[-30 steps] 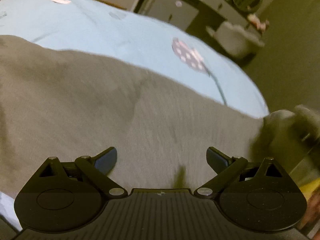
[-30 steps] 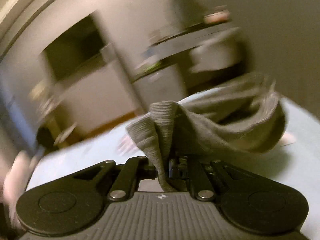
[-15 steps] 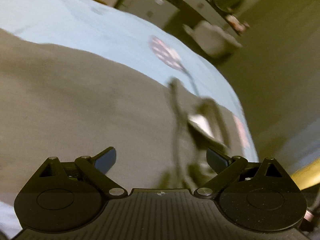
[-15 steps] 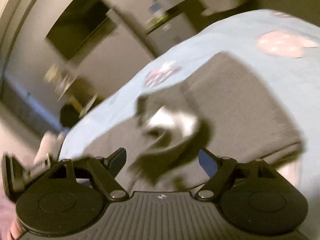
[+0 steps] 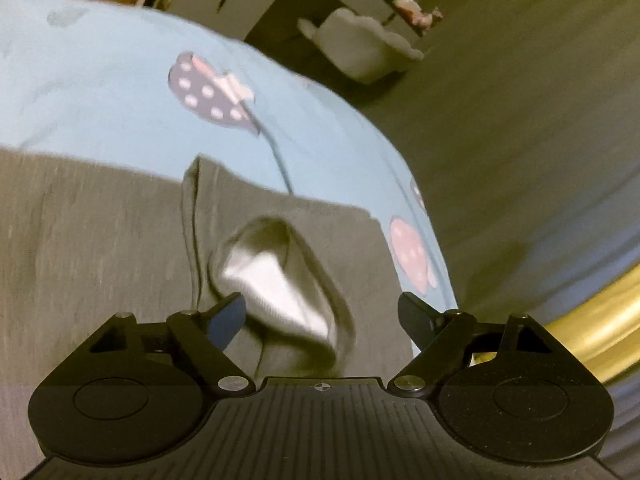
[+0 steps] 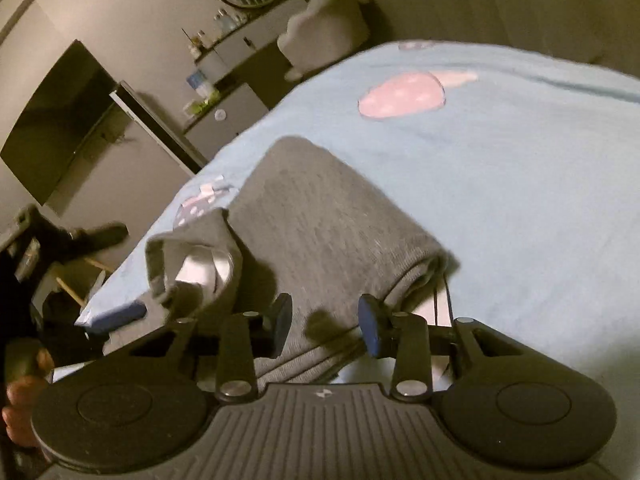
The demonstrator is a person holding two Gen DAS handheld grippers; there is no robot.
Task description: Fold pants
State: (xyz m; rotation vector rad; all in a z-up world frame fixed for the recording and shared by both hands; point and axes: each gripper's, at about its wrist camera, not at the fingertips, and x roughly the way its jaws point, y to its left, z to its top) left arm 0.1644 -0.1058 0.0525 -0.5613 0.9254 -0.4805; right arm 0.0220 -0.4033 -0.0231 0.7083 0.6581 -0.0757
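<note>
The grey pants lie folded on a light blue bedsheet. In the left wrist view a curled cuff with a pale lining stands up on top of the fabric. My left gripper is open just above the pants, with the cuff between its fingers. In the right wrist view the pants form a folded stack with the cuff at its left. My right gripper is open and empty, low over the stack's near edge.
The sheet carries pink and dark mushroom prints. The bed edge drops to the floor on the right. A cabinet, a white chair and a dark screen stand beyond the bed.
My right gripper has let go of the pants' end, laid it over the rest, and now hovers open. The left gripper has shifted right along the pants toward the cuff.
</note>
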